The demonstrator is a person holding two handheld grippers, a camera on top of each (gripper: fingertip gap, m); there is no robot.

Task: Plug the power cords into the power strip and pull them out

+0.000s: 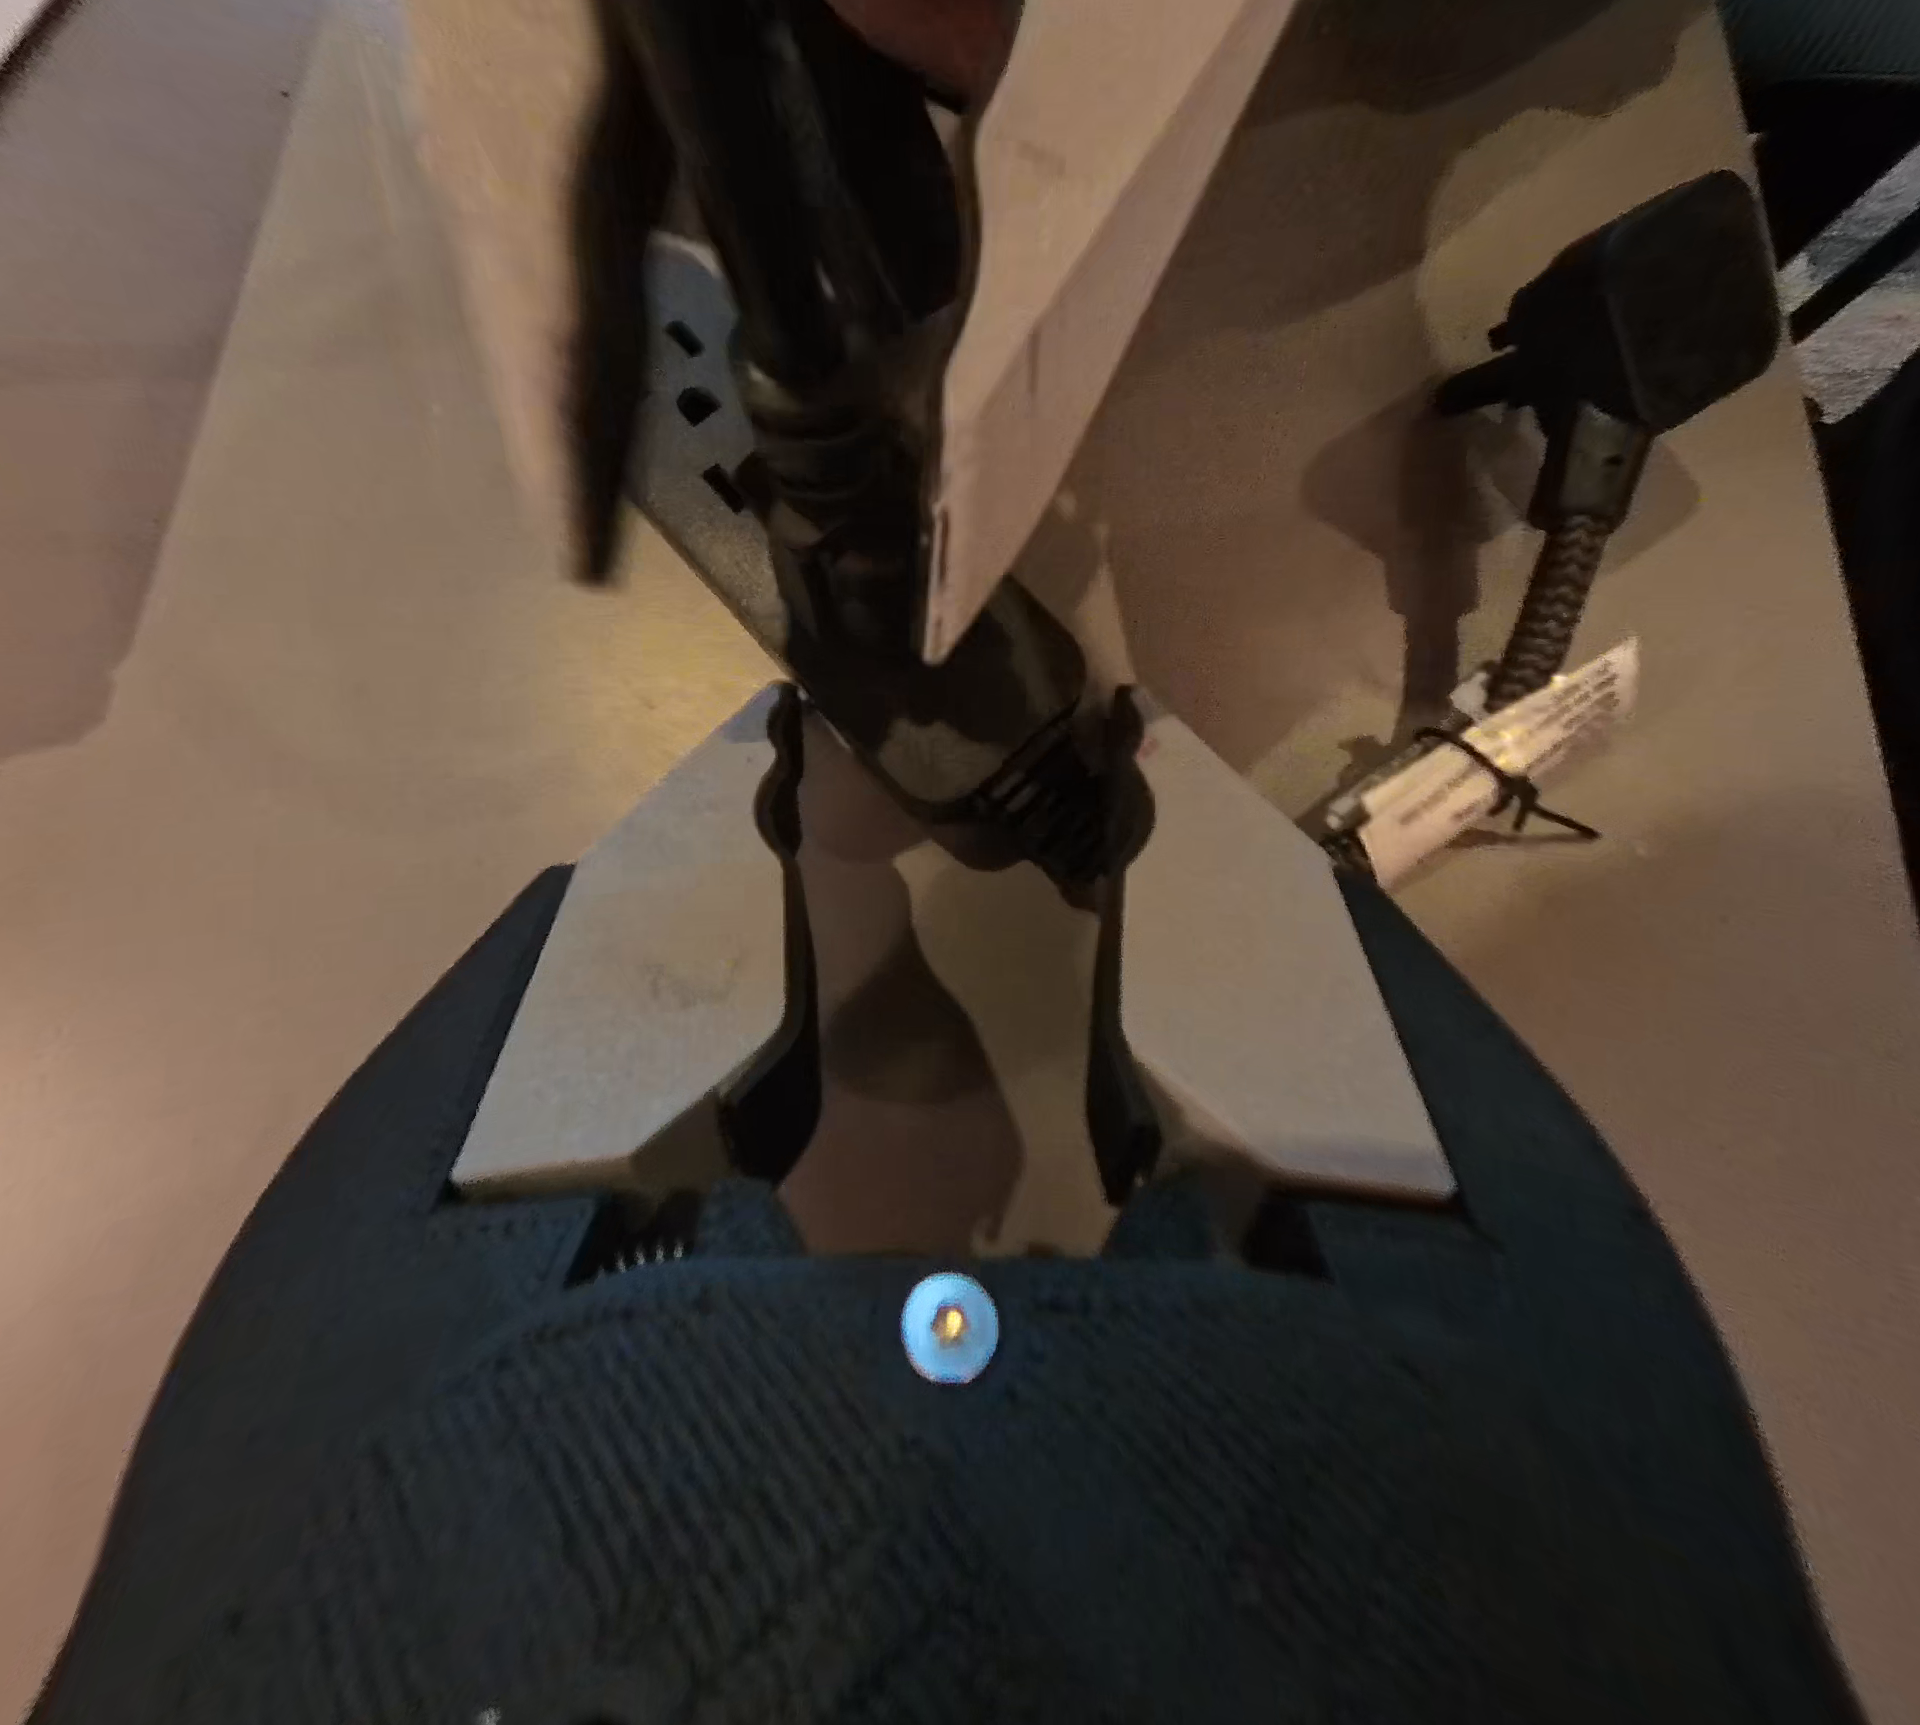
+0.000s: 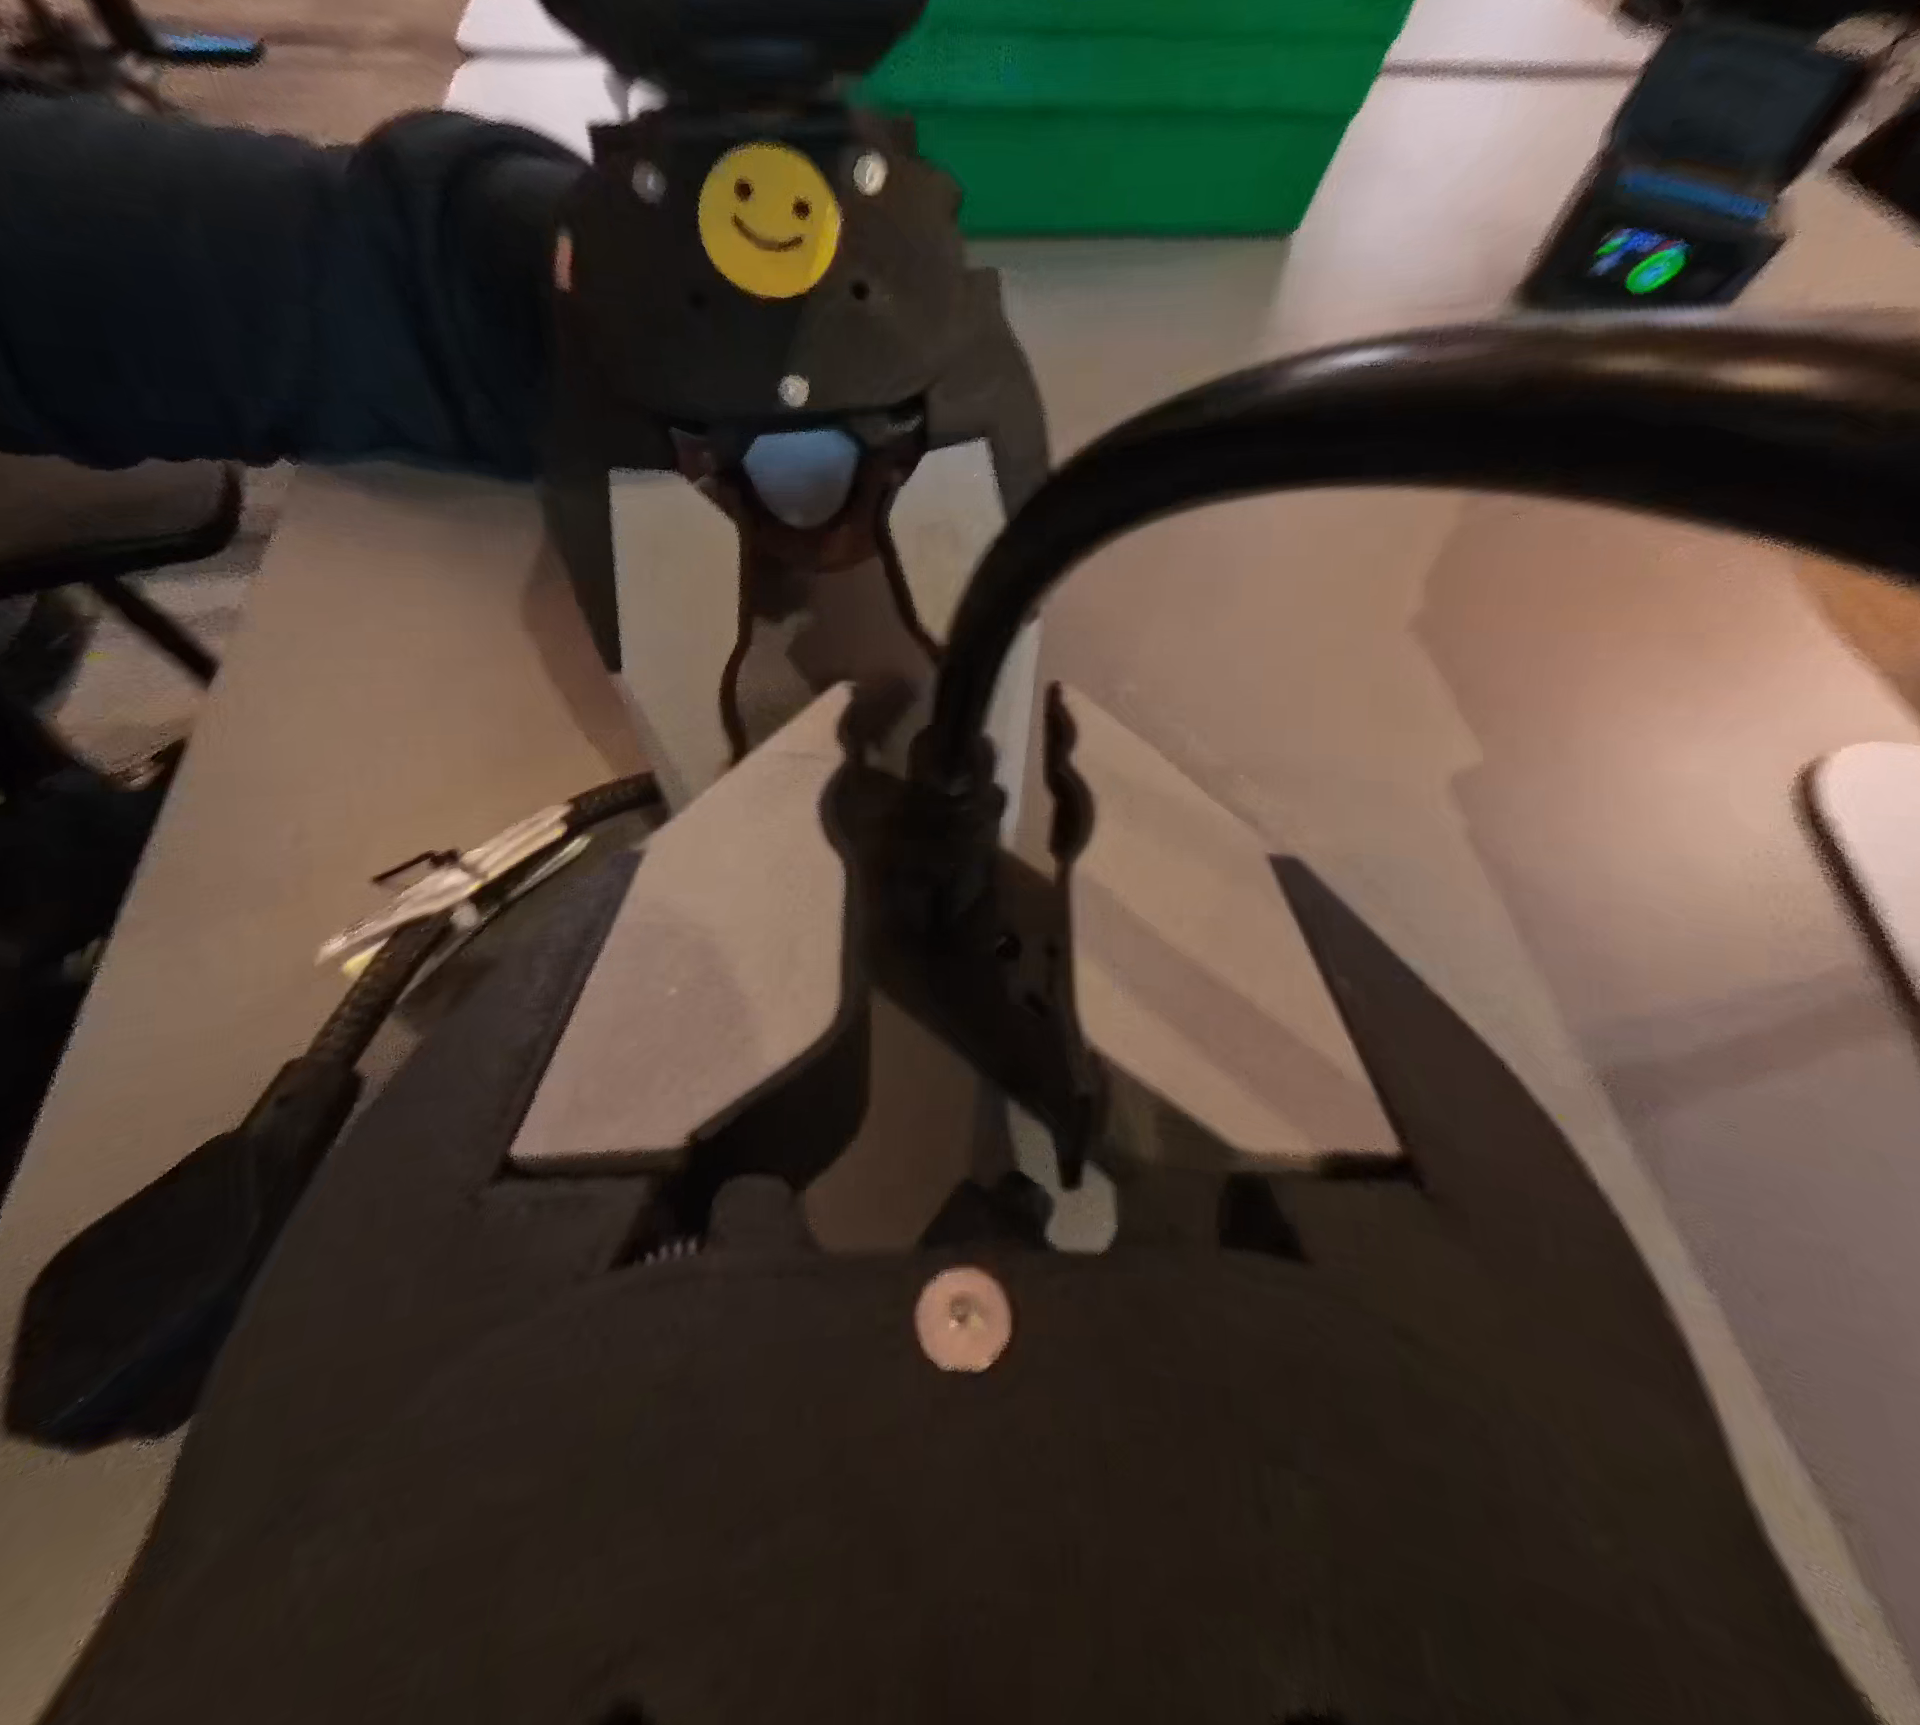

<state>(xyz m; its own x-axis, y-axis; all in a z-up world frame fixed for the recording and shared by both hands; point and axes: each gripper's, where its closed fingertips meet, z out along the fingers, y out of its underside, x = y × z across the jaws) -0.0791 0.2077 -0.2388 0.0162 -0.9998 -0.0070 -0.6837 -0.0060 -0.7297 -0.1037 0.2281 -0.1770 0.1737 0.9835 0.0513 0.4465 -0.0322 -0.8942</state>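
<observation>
The power strip (image 1: 717,470) lies slantwise on the pale table (image 1: 312,740), its near end pinched between the tips of the left gripper (image 1: 951,771), which is closed on it. The right gripper (image 2: 956,776) reaches in from the far side, and its fingers seem, through the blur, to clamp a black plug (image 2: 940,834) whose thick cord (image 2: 1351,397) arches away. A second plug (image 1: 1652,304) with a braided cord lies loose nearby.
</observation>
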